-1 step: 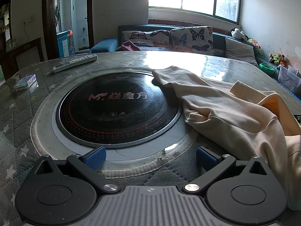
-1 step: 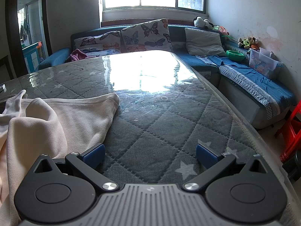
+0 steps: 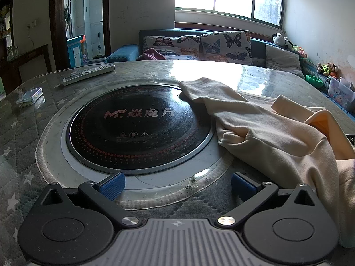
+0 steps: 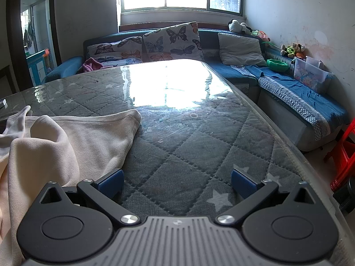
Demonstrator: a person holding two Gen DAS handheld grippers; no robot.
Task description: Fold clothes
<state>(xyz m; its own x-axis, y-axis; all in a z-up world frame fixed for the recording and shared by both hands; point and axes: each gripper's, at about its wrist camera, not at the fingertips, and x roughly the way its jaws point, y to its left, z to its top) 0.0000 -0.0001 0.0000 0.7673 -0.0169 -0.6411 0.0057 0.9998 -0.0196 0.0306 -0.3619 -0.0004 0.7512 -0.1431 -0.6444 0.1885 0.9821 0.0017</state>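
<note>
Surroundings: one round black hob (image 3: 137, 128) set in counter (image 4: 199, 155); one remote (image 3: 88, 74) and one small card box (image 3: 30, 95) at far left.
Count: one garment, two grippers.
Garment (image 3: 266, 133): cream, crumpled, sleeve end lapping over hob edge; on counter between grippers.
Left gripper (image 3: 177, 186): spread apart, holding nothing.
Right gripper (image 4: 177, 182): spread apart, holding nothing, cloth just beside left finger.

The garment (image 3: 266, 137) is cream, with a more orange inside at its fold. The table cover (image 4: 199, 150) is grey, quilted in diamonds with pale stars. The cooktop (image 3: 137, 128) is black with red dots. The gripper pads (image 3: 111, 182) are blue. The cushions (image 4: 173, 42) carry butterflies.
</note>
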